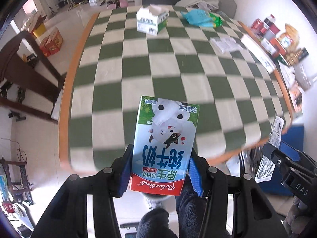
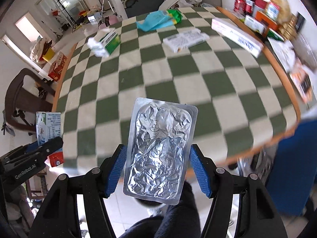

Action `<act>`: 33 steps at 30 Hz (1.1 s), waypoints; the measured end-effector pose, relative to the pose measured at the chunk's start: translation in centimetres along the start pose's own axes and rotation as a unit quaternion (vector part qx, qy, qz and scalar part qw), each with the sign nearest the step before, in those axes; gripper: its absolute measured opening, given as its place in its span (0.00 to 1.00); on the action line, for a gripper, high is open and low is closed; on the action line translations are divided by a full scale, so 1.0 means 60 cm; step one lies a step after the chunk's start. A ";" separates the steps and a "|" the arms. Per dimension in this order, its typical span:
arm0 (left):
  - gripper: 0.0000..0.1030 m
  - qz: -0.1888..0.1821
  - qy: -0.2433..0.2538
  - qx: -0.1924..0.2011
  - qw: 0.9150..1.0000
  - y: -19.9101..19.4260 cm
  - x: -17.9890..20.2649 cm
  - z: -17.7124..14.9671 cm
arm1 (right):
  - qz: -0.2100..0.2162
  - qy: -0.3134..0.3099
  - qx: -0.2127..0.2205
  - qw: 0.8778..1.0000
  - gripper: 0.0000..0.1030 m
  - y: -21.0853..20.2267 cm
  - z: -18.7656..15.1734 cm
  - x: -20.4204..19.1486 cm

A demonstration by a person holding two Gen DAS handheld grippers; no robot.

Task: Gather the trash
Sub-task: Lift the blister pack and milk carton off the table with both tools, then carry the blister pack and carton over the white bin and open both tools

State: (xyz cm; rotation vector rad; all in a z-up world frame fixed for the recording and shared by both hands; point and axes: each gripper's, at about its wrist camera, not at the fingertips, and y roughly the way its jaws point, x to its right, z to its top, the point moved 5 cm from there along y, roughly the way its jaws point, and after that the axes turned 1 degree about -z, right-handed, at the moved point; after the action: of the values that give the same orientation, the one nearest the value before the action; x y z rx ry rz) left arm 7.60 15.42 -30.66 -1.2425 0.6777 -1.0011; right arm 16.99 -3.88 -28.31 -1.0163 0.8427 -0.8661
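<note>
A wide stretch of the checkered worktop (image 2: 178, 75) is lying open ahead; a green-and-white box (image 2: 105, 42), a blue bag (image 2: 156, 20), a flat packet (image 2: 185, 38) and a long white box (image 2: 236, 34) are crowding its far and right edges

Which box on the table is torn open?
The green-and-white box at the far left of the table, with its ragged white end flaps pulled apart. The long white box on the right edge looks closed.
</note>
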 end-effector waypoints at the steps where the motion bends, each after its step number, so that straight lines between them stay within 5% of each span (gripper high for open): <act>1: 0.46 -0.002 -0.001 -0.005 1.000 0.001 -0.003 -0.020 | 0.000 0.000 -0.002 1.000 0.65 -0.006 -0.026 -0.003; 12: 0.46 -0.005 -0.039 -0.094 0.995 0.129 -0.027 -0.211 | 0.002 -0.005 -0.079 0.997 0.65 0.059 -0.255 0.000; 23: 0.46 -0.025 -0.099 -0.182 0.978 0.417 -0.047 -0.354 | 0.029 0.015 -0.183 0.983 0.65 0.336 -0.434 0.064; 33: 0.48 -0.051 -0.128 -0.216 0.967 0.596 -0.082 -0.390 | 0.042 -0.014 -0.213 0.976 0.65 0.585 -0.517 0.053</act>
State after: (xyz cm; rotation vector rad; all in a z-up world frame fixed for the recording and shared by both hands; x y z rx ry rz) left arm -6.10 9.97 -71.06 -1.7695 0.6530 -0.7761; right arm -2.22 -7.77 -71.02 -1.3504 1.0665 -0.6086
